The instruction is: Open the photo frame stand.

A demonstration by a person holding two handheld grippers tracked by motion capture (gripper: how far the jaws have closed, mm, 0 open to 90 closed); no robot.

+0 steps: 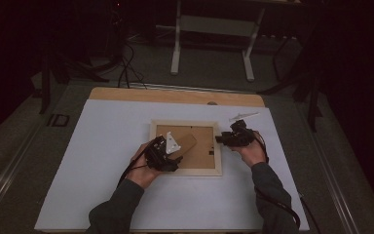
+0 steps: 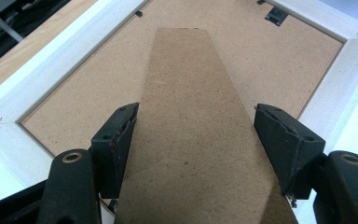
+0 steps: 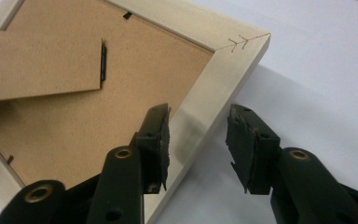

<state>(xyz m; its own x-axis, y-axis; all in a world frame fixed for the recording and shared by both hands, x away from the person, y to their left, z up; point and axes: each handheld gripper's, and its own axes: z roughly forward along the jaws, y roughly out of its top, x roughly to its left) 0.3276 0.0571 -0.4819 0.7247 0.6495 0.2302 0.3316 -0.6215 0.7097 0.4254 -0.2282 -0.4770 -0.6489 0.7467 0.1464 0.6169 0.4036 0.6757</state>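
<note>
With the picture frame (image 1: 185,168) lying face down mid-table, the left gripper (image 2: 193,135) seems clamped on its stand (image 2: 196,121), so the open right gripper (image 3: 198,140) at 3 o'clock should pinch the rail squarely.

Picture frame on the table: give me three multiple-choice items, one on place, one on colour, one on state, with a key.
1. Where does the right hand-held gripper stand?
A. at the frame's rail
B. on the stand
C. off the table

2. What colour is the frame's rail?
A. black
B. pale cream
C. red

3. How does the frame lie?
A. face up
B. upright
C. back up

Key: 1 A, the rail passes between its open jaws in the right gripper view. 2 B, the rail is pale around the brown backing. 3 C, the backing board and stand face the cameras, with the left hand-held gripper astride the stand.
</note>
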